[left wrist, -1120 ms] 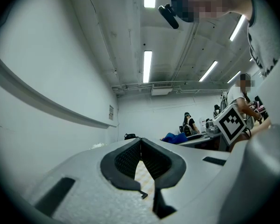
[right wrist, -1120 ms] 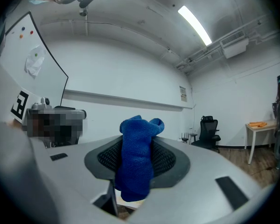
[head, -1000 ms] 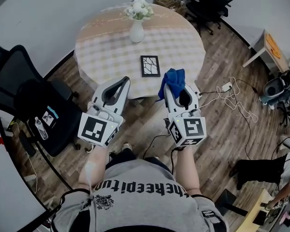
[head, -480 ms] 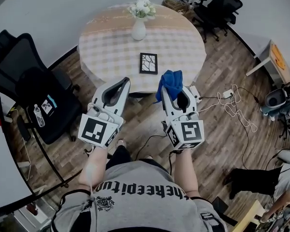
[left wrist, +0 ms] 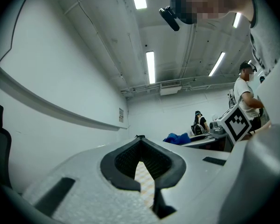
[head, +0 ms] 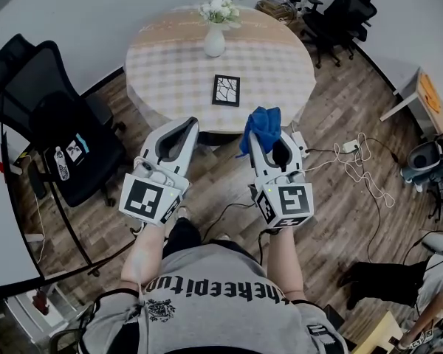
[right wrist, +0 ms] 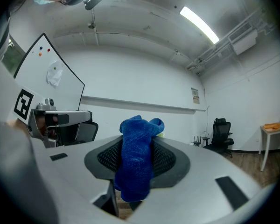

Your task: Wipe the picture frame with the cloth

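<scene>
A: vase (head: 214,41) holds white flowers (head: 220,9), standing on tabletop (head: 170,72). rest?
B: picture frame (head: 226,91) flat on tabletop, apart from both tools. right tool (head: 262,133) clamped on cloth (head: 264,119); left tool (head: 190,122) closed, empty.

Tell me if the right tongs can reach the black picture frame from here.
Probably yes: the right tongs, shut on the blue cloth, hang short of the round checked table where the black picture frame lies flat, nothing between; the white vase stands farther back.

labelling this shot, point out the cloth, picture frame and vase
cloth (head: 263,122), head view, bunched middle
picture frame (head: 226,91), head view, centre of its face
vase (head: 214,46), head view, white body
</scene>
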